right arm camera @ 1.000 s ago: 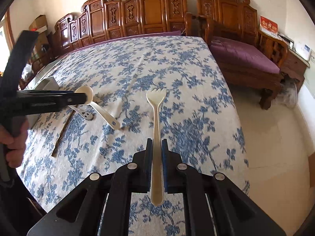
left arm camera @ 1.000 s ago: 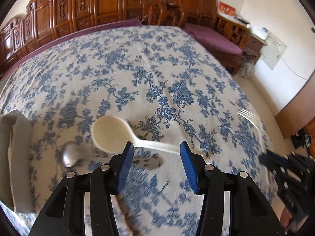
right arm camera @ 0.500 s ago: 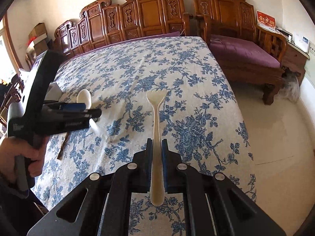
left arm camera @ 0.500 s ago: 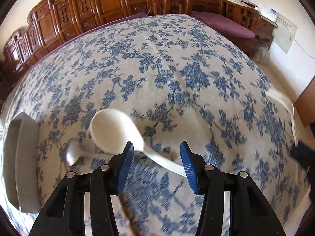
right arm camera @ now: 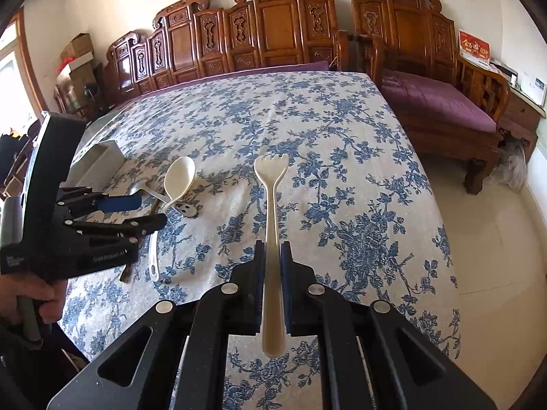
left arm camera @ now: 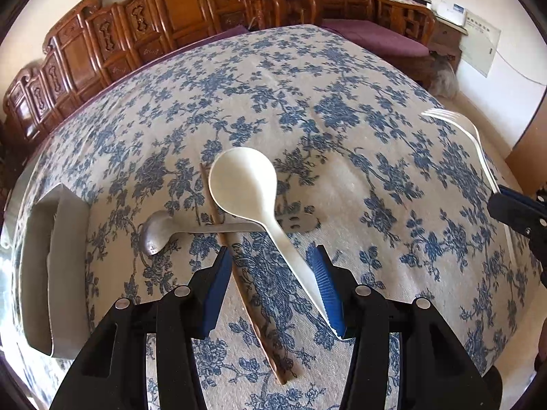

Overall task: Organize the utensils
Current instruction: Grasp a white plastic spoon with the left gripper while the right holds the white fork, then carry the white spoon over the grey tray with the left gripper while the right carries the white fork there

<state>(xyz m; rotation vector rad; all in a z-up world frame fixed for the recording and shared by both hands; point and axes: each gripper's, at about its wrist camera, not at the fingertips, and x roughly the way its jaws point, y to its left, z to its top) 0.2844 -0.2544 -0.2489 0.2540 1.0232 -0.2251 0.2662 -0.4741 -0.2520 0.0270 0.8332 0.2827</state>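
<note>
My left gripper [left arm camera: 270,266] is open, low over the table, its jaws either side of the handle of a white plastic spoon [left arm camera: 246,184], which lies across a metal spoon [left arm camera: 154,235] and a brown chopstick [left arm camera: 239,273]. The handle touches or nearly touches the right pad. My right gripper [right arm camera: 272,256] is shut on a white plastic fork [right arm camera: 271,184] and holds it above the table, tines forward. The fork [left arm camera: 458,133] also shows at the right of the left wrist view. The left gripper [right arm camera: 126,215] and white spoon [right arm camera: 177,177] show in the right wrist view.
A grey utensil holder [left arm camera: 44,266] lies on its side at the table's left edge, its mouth facing right; it also shows in the right wrist view [right arm camera: 99,164]. The table has a blue floral cloth [left arm camera: 307,78]. Carved wooden chairs [right arm camera: 266,27] line the far side.
My left gripper has moved forward and lower, so the white spoon's handle now lies between its open jaws. The right gripper still holds the fork, nearly unmoved.
</note>
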